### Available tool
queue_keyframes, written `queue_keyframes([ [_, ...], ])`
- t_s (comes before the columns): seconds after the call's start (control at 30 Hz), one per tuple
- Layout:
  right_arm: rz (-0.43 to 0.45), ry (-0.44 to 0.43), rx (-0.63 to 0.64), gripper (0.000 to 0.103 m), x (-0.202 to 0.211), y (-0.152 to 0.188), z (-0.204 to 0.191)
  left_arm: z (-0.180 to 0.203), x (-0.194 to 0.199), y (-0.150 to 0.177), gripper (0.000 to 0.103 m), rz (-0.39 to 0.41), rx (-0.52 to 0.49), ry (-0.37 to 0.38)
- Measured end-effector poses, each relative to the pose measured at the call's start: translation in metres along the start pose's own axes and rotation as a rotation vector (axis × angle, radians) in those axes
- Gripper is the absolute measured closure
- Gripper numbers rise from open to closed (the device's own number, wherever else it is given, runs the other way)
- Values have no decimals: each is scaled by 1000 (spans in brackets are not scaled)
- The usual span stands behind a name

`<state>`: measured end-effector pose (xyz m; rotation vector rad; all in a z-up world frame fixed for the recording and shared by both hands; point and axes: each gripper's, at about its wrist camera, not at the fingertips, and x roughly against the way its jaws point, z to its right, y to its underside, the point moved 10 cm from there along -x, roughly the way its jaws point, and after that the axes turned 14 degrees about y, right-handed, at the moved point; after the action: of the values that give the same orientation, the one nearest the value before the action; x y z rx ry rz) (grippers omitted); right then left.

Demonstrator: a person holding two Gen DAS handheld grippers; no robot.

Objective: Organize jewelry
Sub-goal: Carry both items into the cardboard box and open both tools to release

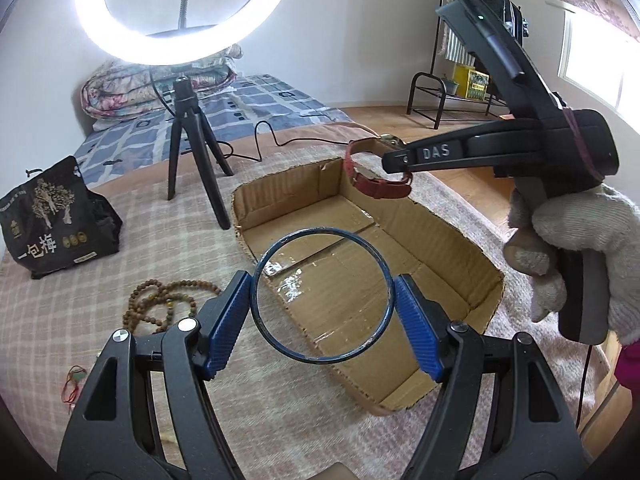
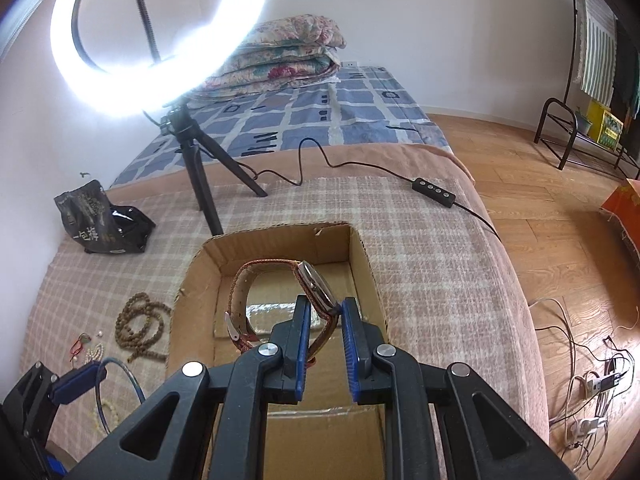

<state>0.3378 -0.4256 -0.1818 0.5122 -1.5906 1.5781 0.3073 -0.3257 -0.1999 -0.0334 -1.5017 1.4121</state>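
bed [image 2: 420,240]: covered by pink-beige plaid blanket, blue check sheet further back, folded floral quilt [image 2: 280,52] at far end by the wall
ring light [image 1: 184,4]: lit, on black tripod [image 1: 192,152] standing on the blanket, far left of the box; cable with inline remote [image 2: 434,192] trails right across the blanket
cardboard box [image 1: 452,240]: open top, shallow, lies on the blanket mid-scene; taped floor visible, nothing seen lying on it
black snack bag [image 1: 52,220]: on blanket, far left, well apart from the box
right hand [image 1: 580,248]: in a grey knit glove, wrapped round the right tool handle
left gripper [image 1: 322,300]: 2 blue pads set wide, pressing on the blue bangle [image 1: 320,294] from left and right; held in the air over the near-left edge of the box
right gripper [image 2: 325,332]: pads narrow, pinching the red-strap watch [image 2: 316,288] at the strap just below the case; watch hangs above the box's far part, strap loop sticking out left, buckle end loose
bead necklace [image 1: 164,304]: brown wooden beads, coiled on blanket just left of the box
red cord piece [image 1: 74,380]: small, on blanket, near left of the beads
pale bead string [image 2: 94,354]: on blanket near the red cord, too small to tell more
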Motion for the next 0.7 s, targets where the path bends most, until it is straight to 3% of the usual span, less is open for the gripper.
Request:
queue_keyframes([
  [0.37, -24, -20, -8, 85, -22, -3, -3, 10, -15, -2, 29, -11, -14, 22],
  [0.6, 17, 0, -39, 38, -12, -10, 5, 11, -17, 1, 18, -27, -6, 31],
  [0.7, 34, 23, -26, 24, -7, -11, 6, 10, -16, 2, 16, -35, -1, 34],
])
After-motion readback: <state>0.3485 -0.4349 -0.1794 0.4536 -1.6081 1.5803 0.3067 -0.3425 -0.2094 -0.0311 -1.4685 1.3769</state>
